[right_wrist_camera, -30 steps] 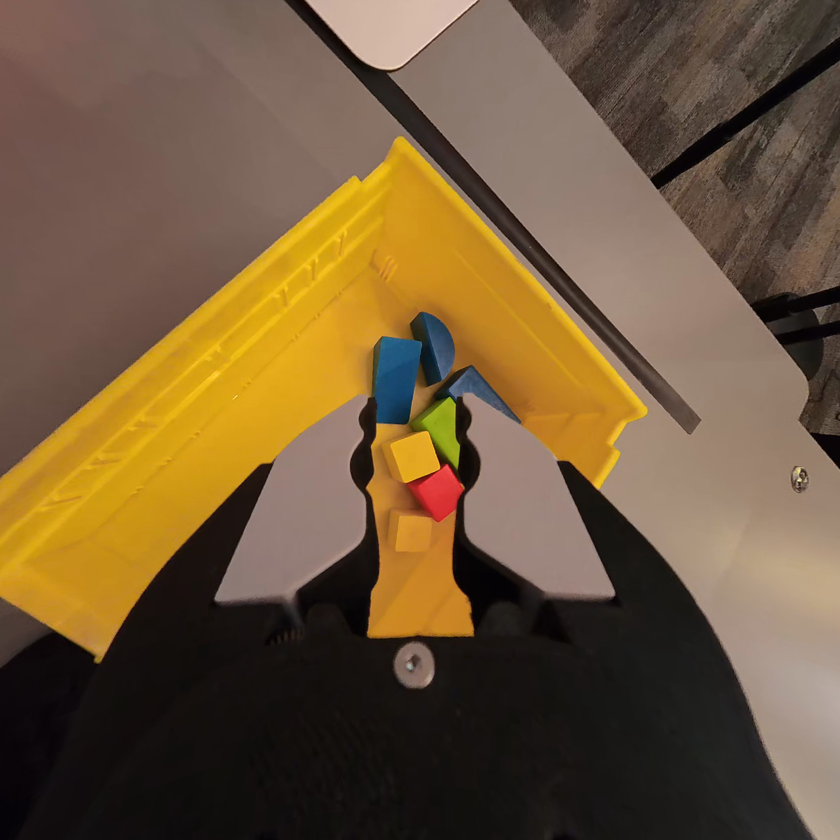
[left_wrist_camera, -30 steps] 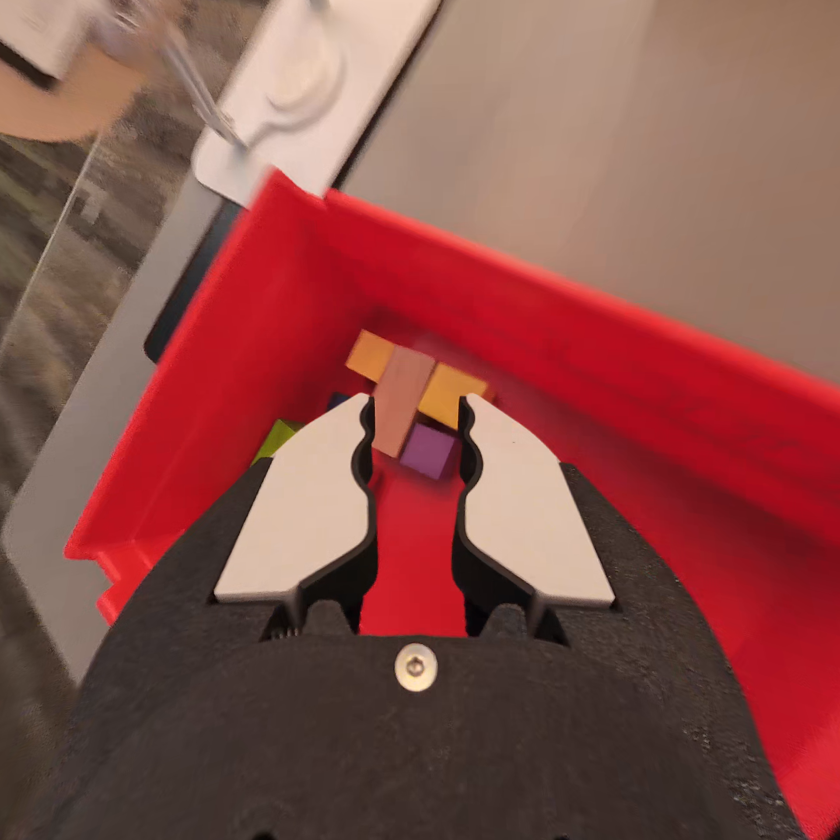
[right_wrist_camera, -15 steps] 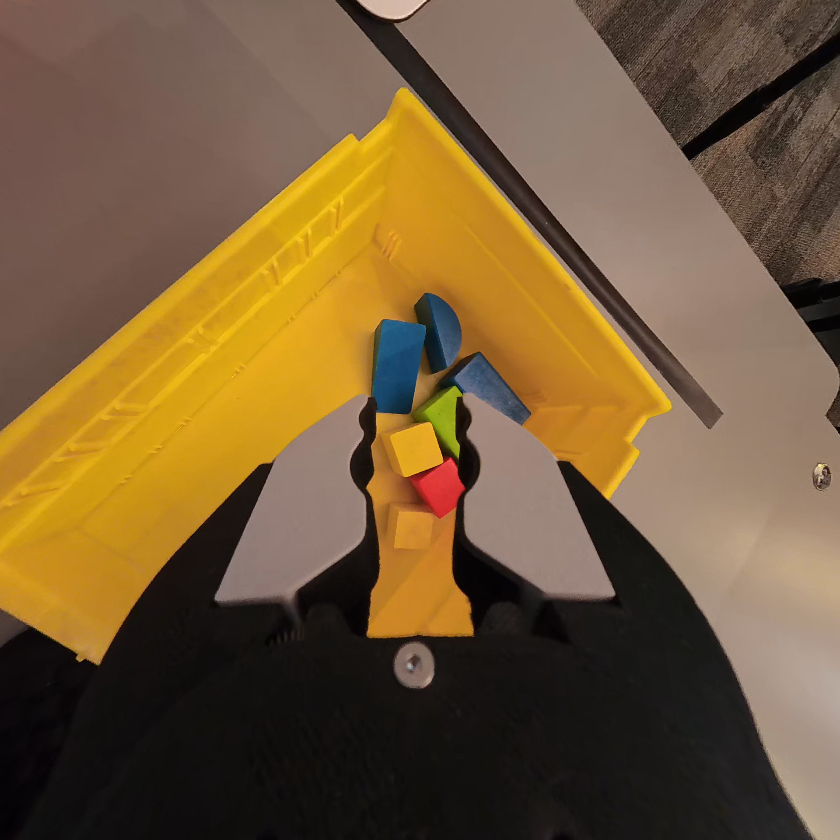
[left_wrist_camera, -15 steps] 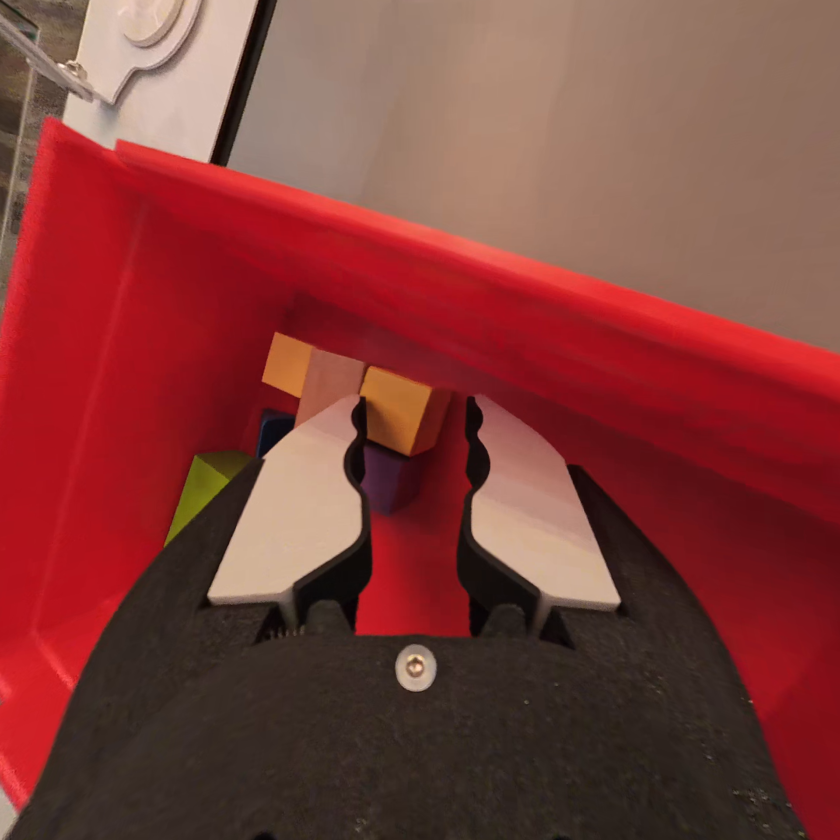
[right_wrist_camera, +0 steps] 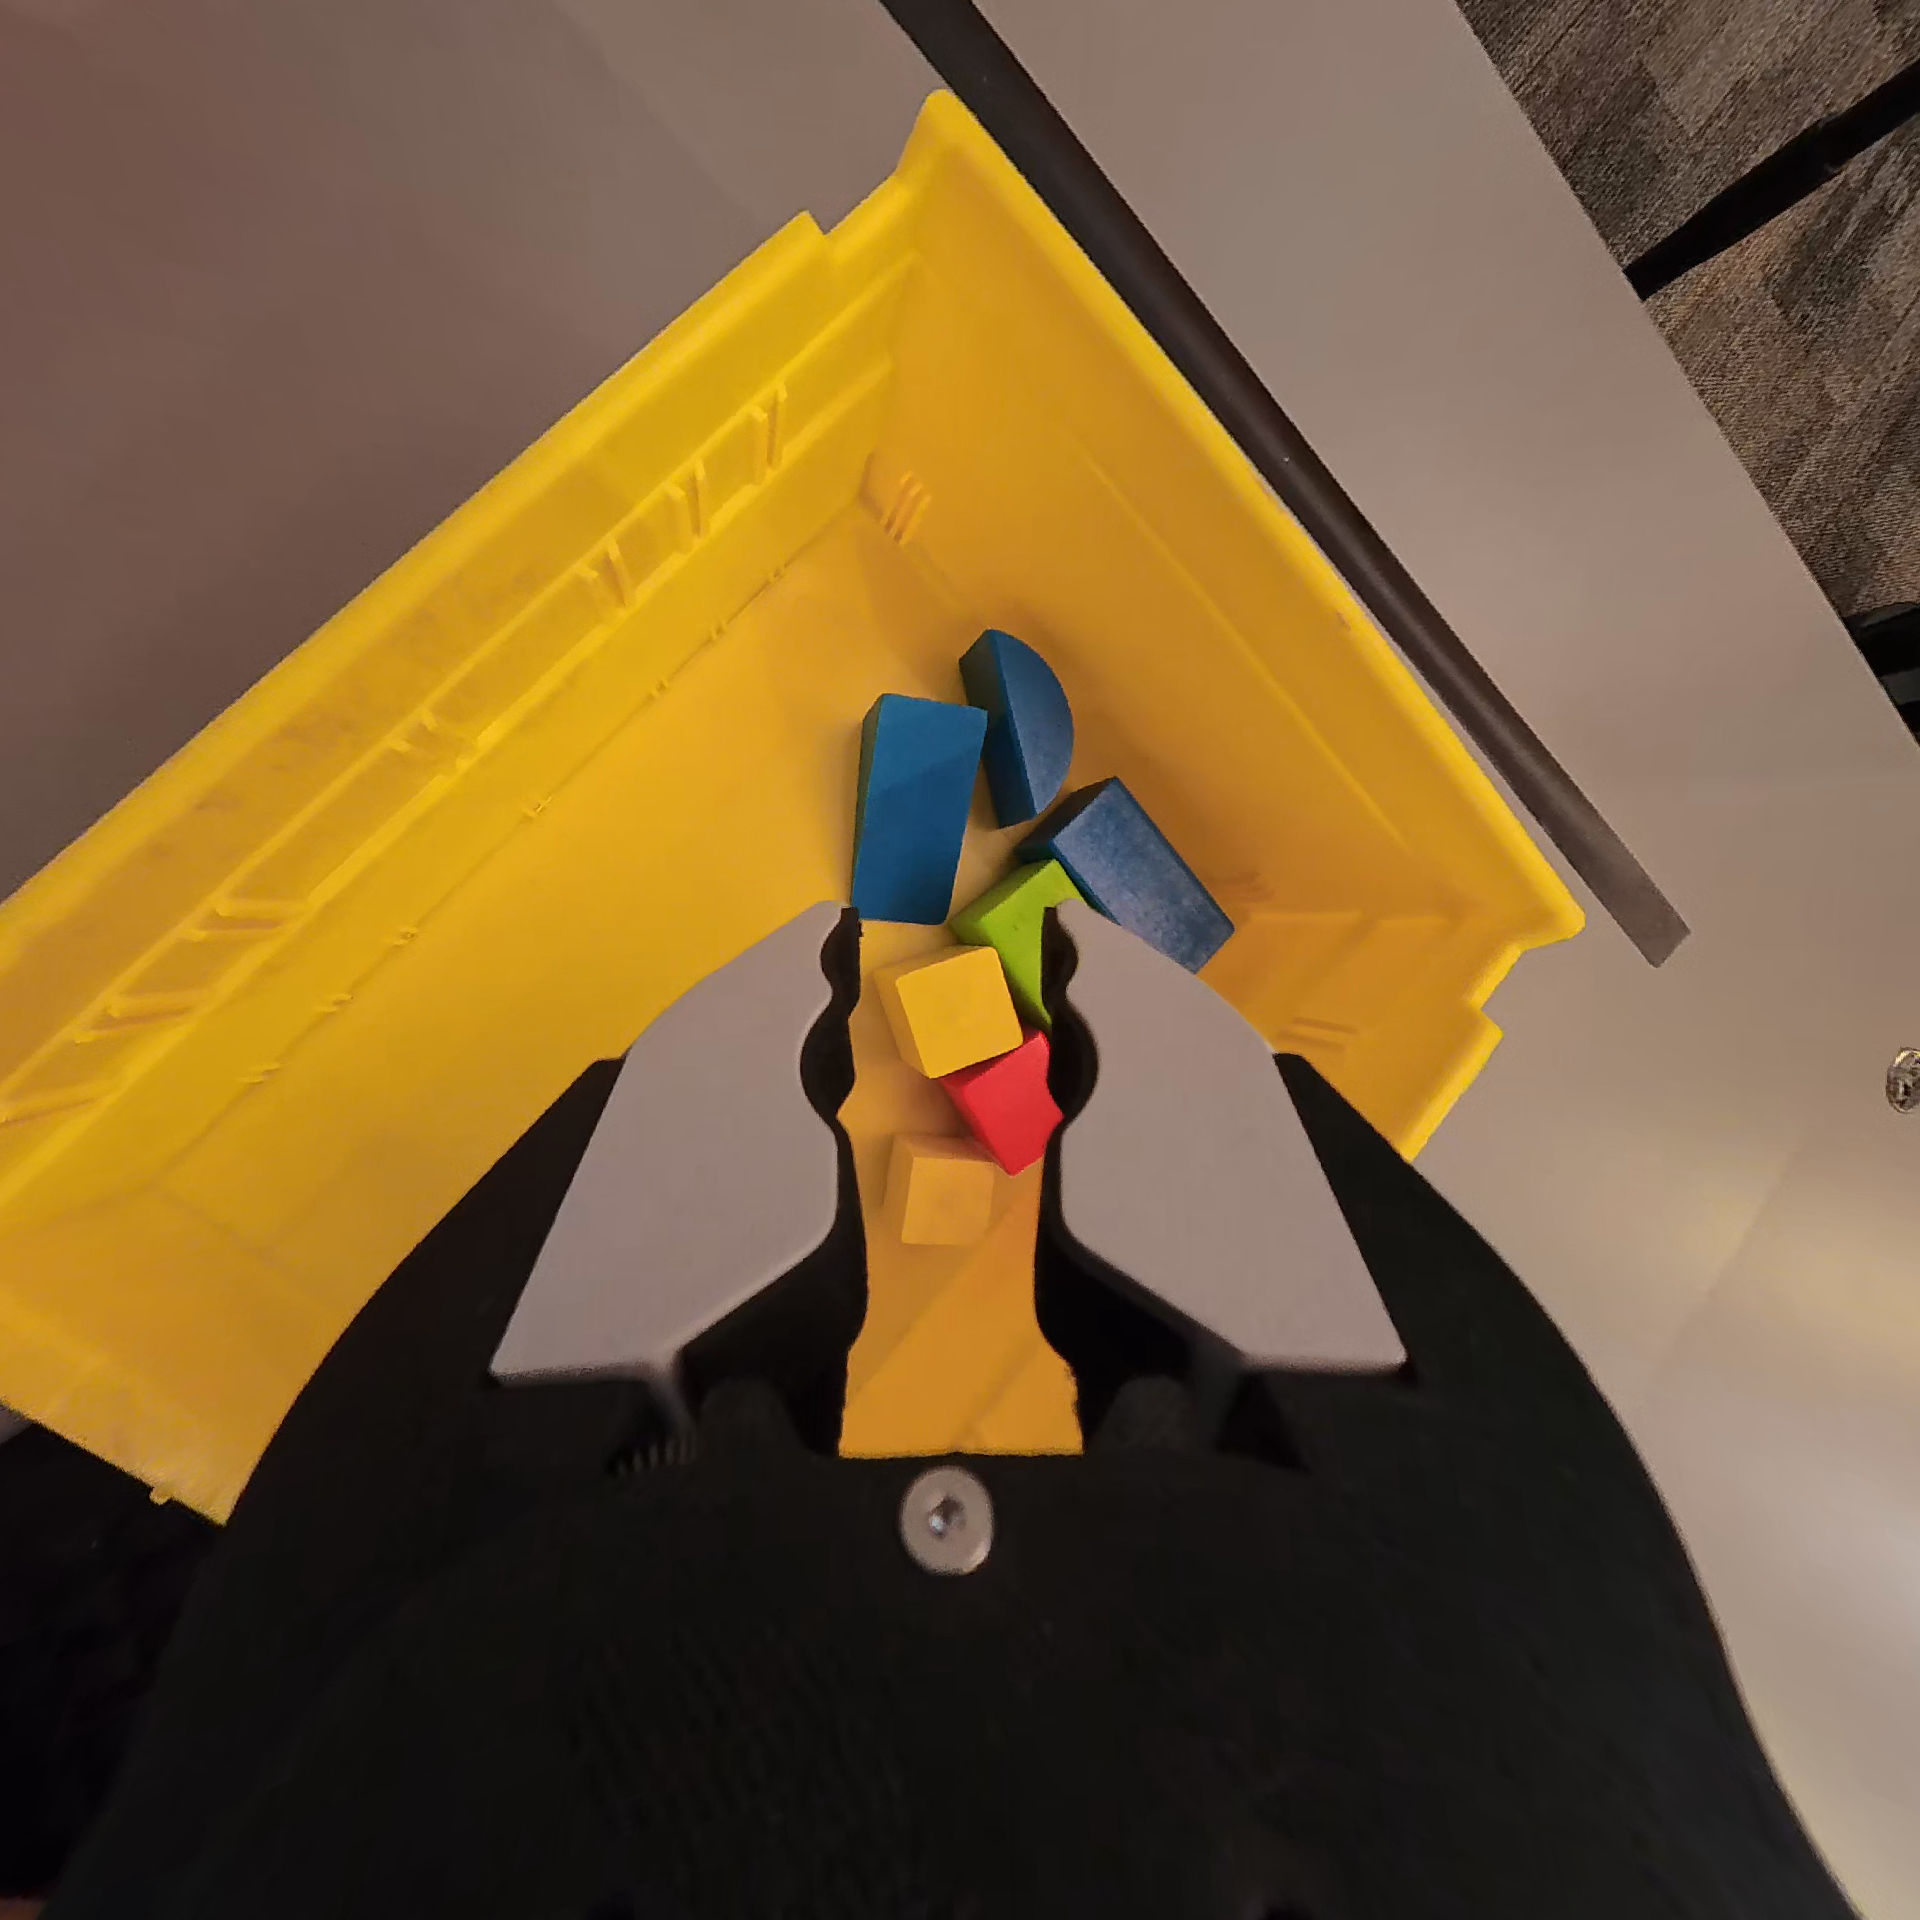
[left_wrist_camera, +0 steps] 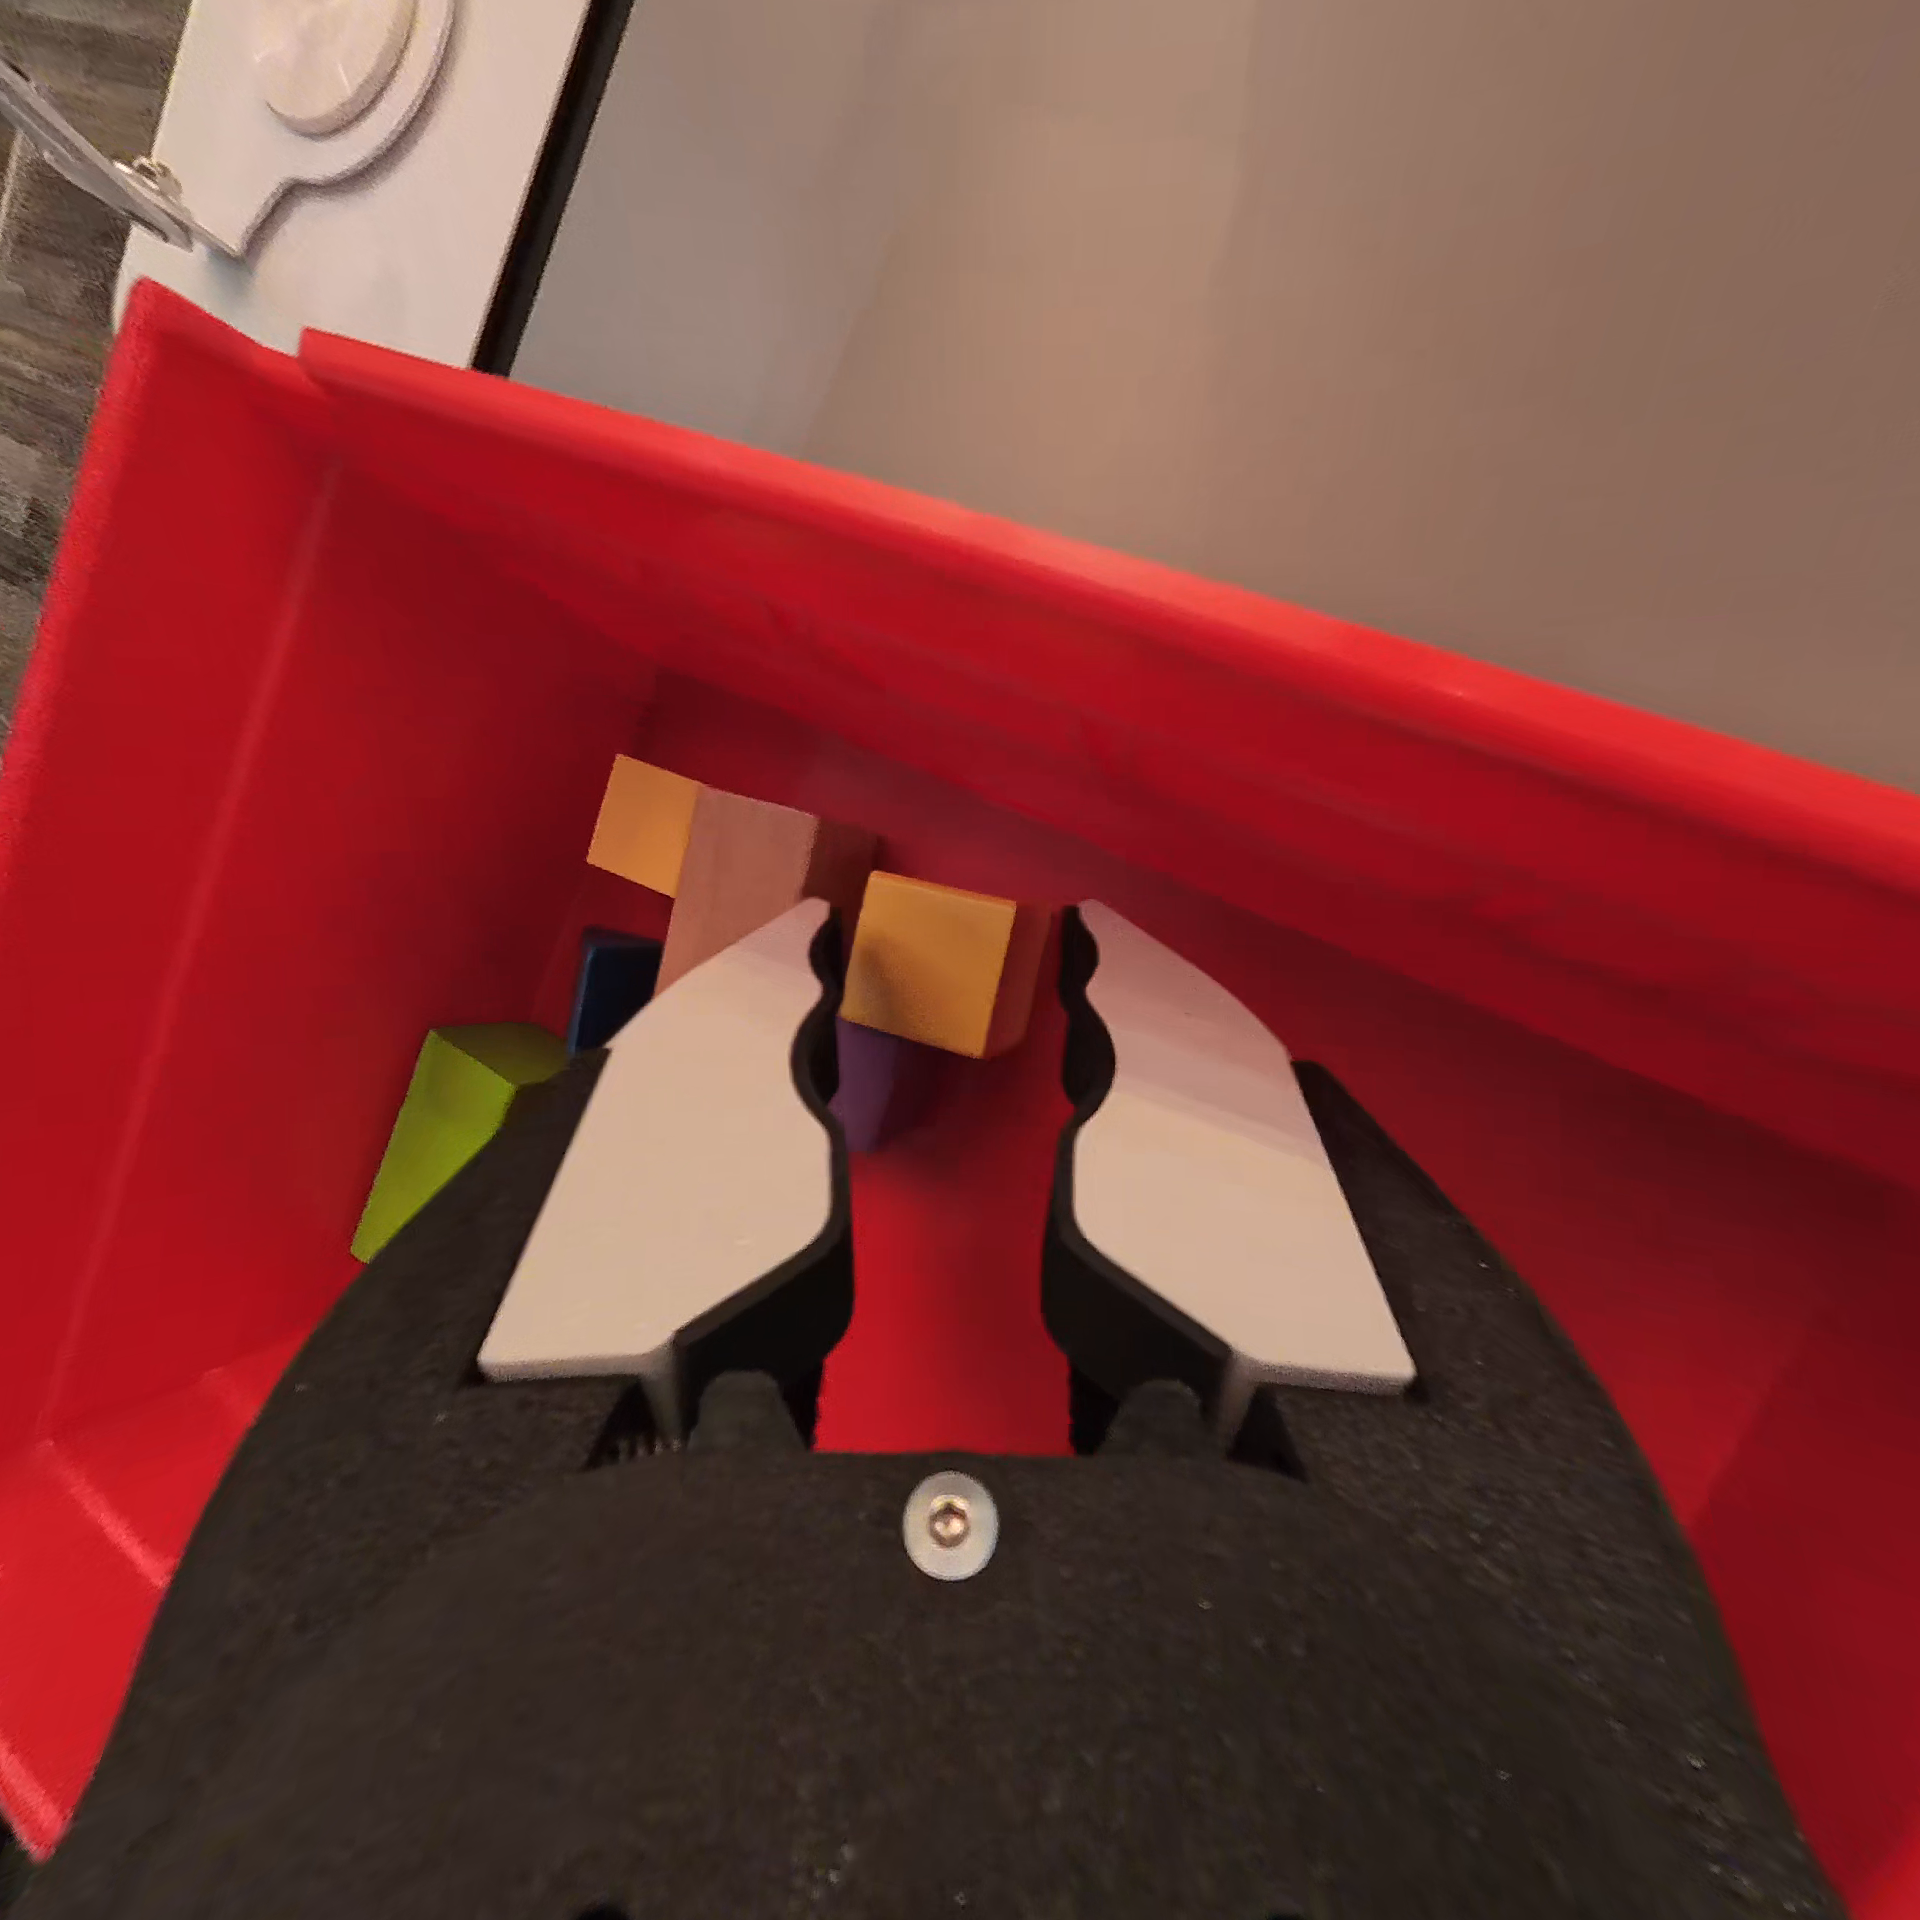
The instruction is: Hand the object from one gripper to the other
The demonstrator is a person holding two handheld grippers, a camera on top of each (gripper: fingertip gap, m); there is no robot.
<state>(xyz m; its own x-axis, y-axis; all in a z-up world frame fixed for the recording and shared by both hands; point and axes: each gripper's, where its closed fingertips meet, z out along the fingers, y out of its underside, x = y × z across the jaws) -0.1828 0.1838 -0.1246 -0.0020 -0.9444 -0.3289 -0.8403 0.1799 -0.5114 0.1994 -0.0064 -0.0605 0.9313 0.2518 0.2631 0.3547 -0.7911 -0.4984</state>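
Over the last second the left hand-held gripper (left_wrist_camera: 945,935) has pushed deeper into the red plastic bin (left_wrist_camera: 1143,665); its released jaws now flank the orange wooden block (left_wrist_camera: 925,961), not yet clamped. The right hand-held gripper (right_wrist_camera: 951,925) hangs released above the yellow plastic bin (right_wrist_camera: 520,779), so pickup appears imminent and the handover still lies ahead.

Blocks (left_wrist_camera: 925,961) piled in bin (left_wrist_camera: 1247,727) corner; table (left_wrist_camera: 1351,312) behind.

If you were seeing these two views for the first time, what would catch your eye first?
The red bin fills the left wrist view, with the open left claw lined up on an orange block atop the pile in its far corner. In the right wrist view, the open right claw hangs over a yellow bin of bright blocks.
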